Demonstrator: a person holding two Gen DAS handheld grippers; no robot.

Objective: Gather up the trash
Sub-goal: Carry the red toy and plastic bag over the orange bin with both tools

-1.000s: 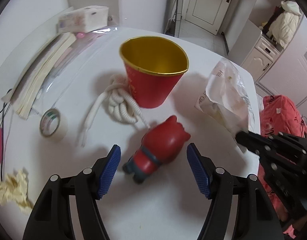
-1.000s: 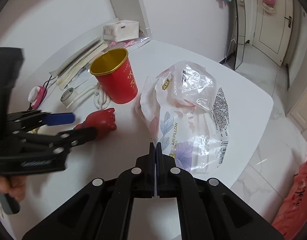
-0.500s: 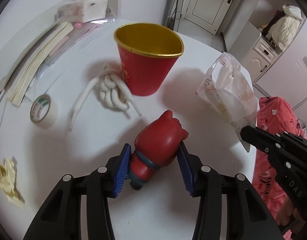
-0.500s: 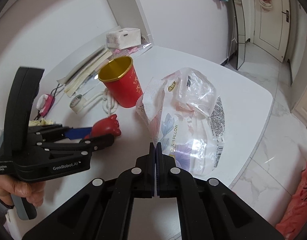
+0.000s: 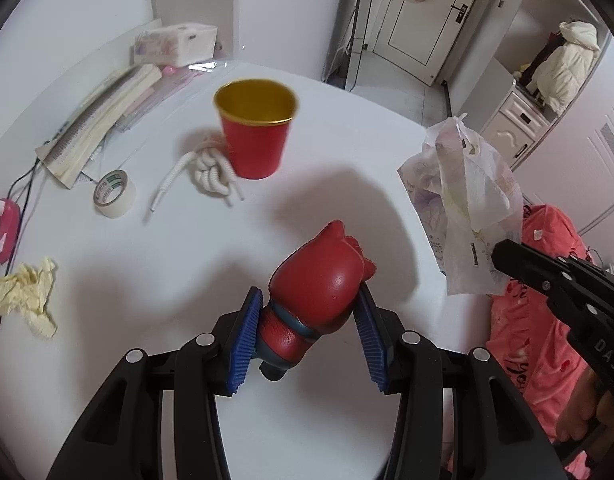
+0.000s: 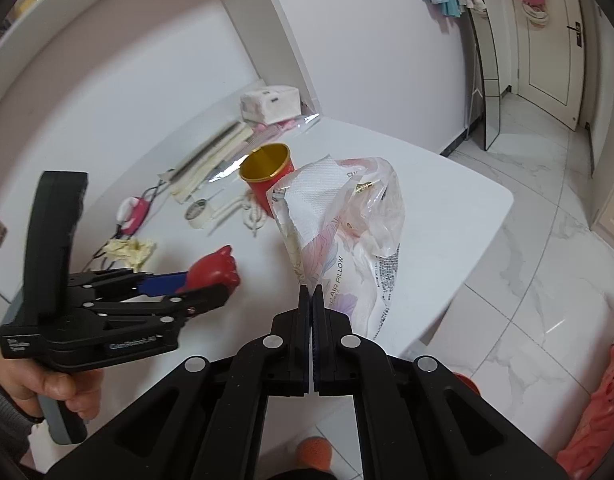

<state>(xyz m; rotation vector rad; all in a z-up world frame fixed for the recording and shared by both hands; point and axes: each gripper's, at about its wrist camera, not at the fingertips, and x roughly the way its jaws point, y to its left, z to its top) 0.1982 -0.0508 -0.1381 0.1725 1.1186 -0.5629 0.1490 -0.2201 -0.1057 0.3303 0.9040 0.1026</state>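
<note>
At 6 o'clock, left gripper (image 5: 307, 328) fingers, wide earlier, now clamp red rubbery toy (image 5: 319, 284), prob. lifted off white bench (image 5: 187, 248); right gripper (image 6: 311, 300) fingers pinch clear plastic trash bag (image 6: 347, 232), w/ toy ready for bagging.

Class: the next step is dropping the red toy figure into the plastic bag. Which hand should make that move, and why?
The left. Its tongs already clamp the red toy figure above the white table. The right tongs are shut on the clear printed plastic bag, holding it up, so they likely just steady it.
</note>
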